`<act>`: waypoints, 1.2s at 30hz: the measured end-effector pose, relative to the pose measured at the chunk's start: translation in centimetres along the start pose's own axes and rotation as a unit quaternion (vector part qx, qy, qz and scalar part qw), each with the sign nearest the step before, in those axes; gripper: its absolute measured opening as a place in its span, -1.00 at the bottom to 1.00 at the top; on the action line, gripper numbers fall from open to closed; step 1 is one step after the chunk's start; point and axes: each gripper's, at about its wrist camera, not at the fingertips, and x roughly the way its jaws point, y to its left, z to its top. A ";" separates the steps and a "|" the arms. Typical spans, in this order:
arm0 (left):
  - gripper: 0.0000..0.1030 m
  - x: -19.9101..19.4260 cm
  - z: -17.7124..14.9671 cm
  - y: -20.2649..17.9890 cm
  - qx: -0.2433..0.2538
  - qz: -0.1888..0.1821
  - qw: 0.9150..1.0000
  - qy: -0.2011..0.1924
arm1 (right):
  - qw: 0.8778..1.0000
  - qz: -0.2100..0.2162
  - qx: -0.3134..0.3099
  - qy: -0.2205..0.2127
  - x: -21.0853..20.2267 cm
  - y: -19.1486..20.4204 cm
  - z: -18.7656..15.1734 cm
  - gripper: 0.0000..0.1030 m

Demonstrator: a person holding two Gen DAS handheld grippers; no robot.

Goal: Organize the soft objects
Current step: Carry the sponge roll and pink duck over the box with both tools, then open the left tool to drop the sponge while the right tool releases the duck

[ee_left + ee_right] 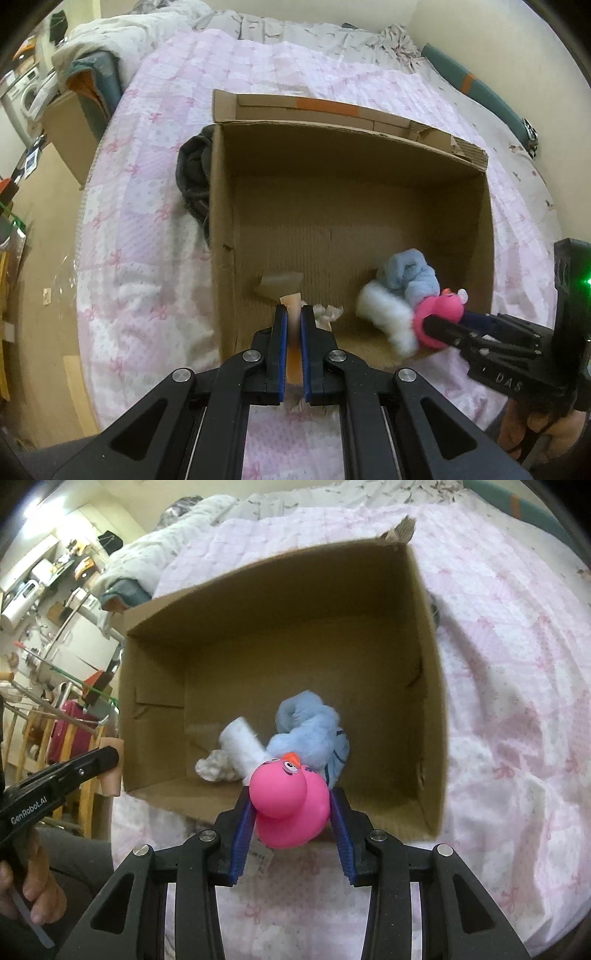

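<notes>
Carrying two items to cardboard box [354,221] on bed.

Left wrist: left gripper [293,314] jaws pinched on thin peach strip [294,354] over box's near wall; blue plush [406,273] and white plush [384,317] lie inside.

Right wrist: right gripper [291,812] clamped on pink rubber duck [288,801] above near rim. Clear rim fully, lower beside plush, then release.

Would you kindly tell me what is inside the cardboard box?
Inside the cardboard box lie a blue plush toy and white fluff. The pink duck hides the floor nearest the camera.
</notes>
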 end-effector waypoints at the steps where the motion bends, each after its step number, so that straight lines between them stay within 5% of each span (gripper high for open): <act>1: -0.88 0.3 0.0 0.0 0.001 -0.001 1.000 0.001 | 1.000 0.003 -0.004 0.003 0.5 0.2 0.2 -0.18; 10: -0.88 3.3 -0.9 -0.5 0.009 -0.013 1.000 0.021 | 0.998 0.065 0.007 0.016 3.7 1.0 1.0 -0.18; 32: -0.86 4.5 -1.5 -2.1 0.023 0.019 0.999 -0.012 | 0.999 0.016 0.037 0.022 4.9 -0.6 1.3 -0.15; 36: -0.68 4.8 -0.9 -1.9 0.019 0.017 1.000 -0.009 | 0.999 0.010 0.023 0.020 5.0 -0.2 1.2 -0.15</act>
